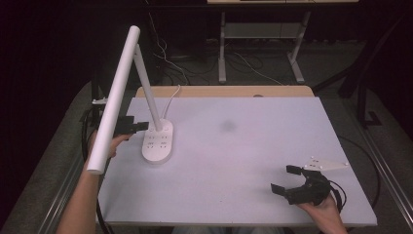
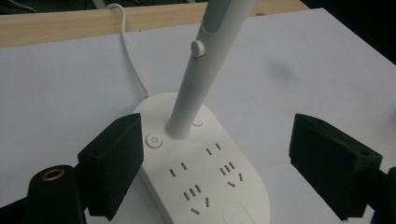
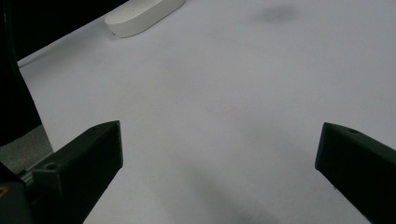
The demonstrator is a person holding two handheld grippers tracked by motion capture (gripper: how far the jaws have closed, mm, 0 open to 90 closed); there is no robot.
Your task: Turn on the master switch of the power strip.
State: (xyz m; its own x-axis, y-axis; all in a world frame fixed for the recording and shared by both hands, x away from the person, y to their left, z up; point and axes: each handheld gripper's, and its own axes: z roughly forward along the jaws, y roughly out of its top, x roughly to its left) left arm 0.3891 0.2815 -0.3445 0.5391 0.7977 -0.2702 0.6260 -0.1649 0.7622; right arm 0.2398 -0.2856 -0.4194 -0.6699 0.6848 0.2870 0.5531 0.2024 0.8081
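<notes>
Desk lamp (image 1: 157,141) is standing at the left part of the counter (image 1: 243,161), toward the far side. White oval base (image 2: 205,182), long axis running near to far; socket slots are showing on its top, with a round power button (image 2: 154,140) near the foot of the stem. Stem (image 2: 196,79) is rising from the far end of the base, tilting up and to the left. Lamp head (image 1: 114,100), a long white tube, is slanting from high at the far end down toward the near left, overhanging the counter's left edge. White cord (image 2: 133,56) is trailing from the base toward the far edge, where a wooden strip (image 1: 224,91) is showing.

Left tongs (image 1: 139,126) are sitting just left of the base, jaws apart; in the left gripper view the base and stem lie between the two jaws, the left jaw just beside the button, neither touching. The lamp head is crossing over the left hand (image 1: 109,146) in the high view.

Right tongs (image 1: 287,180) are hovering at the near right, well apart from the lamp, jaws apart, nothing between them. A faint dark smudge (image 1: 228,126) is marking the counter right of the base.
</notes>
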